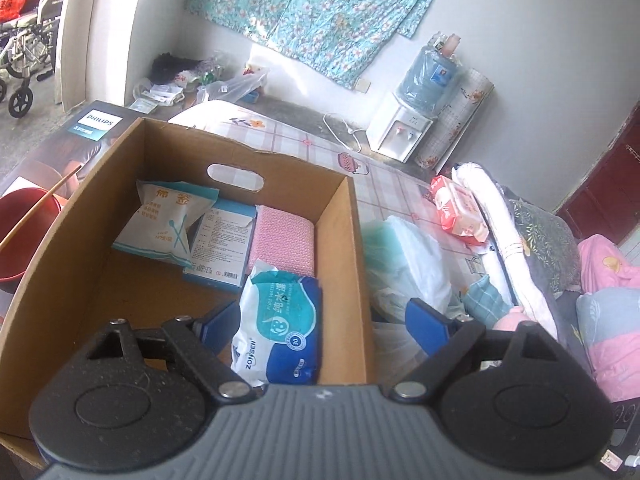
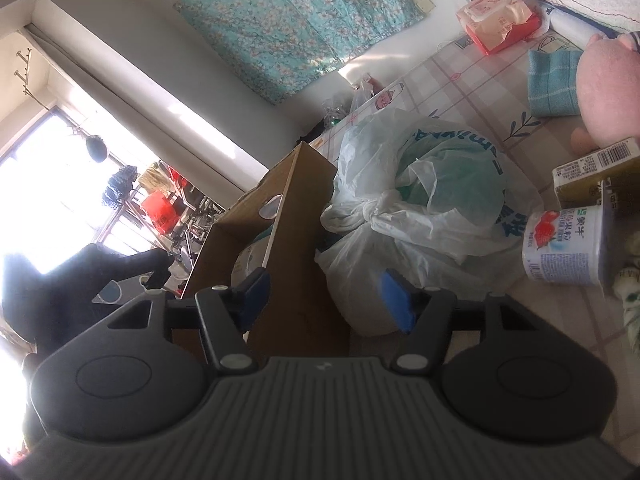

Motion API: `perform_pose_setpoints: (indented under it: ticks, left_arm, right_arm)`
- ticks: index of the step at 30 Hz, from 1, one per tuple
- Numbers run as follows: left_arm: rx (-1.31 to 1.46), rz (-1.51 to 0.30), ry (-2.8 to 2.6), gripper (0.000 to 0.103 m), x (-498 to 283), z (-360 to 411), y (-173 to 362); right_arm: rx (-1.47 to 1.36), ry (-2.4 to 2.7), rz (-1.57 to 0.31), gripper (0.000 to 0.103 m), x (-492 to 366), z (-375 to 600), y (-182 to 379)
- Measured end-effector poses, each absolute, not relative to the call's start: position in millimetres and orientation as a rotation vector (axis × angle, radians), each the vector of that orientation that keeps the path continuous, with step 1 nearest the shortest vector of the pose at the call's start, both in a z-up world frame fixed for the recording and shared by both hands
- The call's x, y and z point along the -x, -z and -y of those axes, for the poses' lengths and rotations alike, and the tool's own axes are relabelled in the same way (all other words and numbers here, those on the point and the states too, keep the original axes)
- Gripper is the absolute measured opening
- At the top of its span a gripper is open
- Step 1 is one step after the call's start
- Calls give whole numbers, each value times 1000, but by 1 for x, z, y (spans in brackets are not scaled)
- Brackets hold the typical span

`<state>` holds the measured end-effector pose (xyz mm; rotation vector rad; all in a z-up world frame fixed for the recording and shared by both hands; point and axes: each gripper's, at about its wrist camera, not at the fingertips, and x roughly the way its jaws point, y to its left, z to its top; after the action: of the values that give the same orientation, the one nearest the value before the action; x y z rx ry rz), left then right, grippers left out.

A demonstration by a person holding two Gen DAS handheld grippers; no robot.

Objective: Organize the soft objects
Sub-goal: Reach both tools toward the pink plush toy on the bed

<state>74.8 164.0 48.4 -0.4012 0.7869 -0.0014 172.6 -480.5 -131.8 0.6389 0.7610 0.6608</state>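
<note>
Fingers point(image 1: 426, 322) of the left gripper point(image 1: 320, 326) stand spread and empty above the cardboard box point(image 1: 344, 240), where the wet-wipe pack point(image 1: 280, 328) lies, while the right gripper point(image 2: 326, 298) hangs half-spread, holding nothing, before the knotted plastic bag point(image 2: 420, 208), seemingly next.

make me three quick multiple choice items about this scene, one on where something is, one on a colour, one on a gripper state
1. Where does the blue and white wipes pack lie?
A. inside the cardboard box
B. on top of the water dispenser
C. on the floor by the wheelchair

2. What colour is the textured pad in the box's far corner?
A. green
B. pink
C. black

3. How does the left gripper stand?
A. shut on the wipes pack
B. shut on the box wall
C. open, gripping nothing

Answers: 1 A, the pack rests against the box's right wall. 2 B, the pad is plainly pink. 3 C, its blue fingers stand wide apart above the box, pads touching nothing.
</note>
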Motion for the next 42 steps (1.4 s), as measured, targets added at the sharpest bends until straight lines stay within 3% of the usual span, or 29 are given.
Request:
perform_pose_setpoints:
  ticks: [7,19,32,38,42]
  left_arm:
    - [363,-742,170,90,-64,-87,-53]
    - [255,-828,353,90,-123,48,-24]
    - [219,-922,324,87,-186,103,26]
    - [196,-940,317,79,-194,105,39]
    - [150,-961,329,69,-192,111,53]
  right_arm:
    - [-691,-546,-714,63,-151,541,140]
    - [-749,-303,-603,67,-155,629,152]
    - [-682,-187,-578,70,-217,663,152]
    - [-666,-217,-588,71,-262,674,146]
    - [-597,-198,-640,72,-297,668,152]
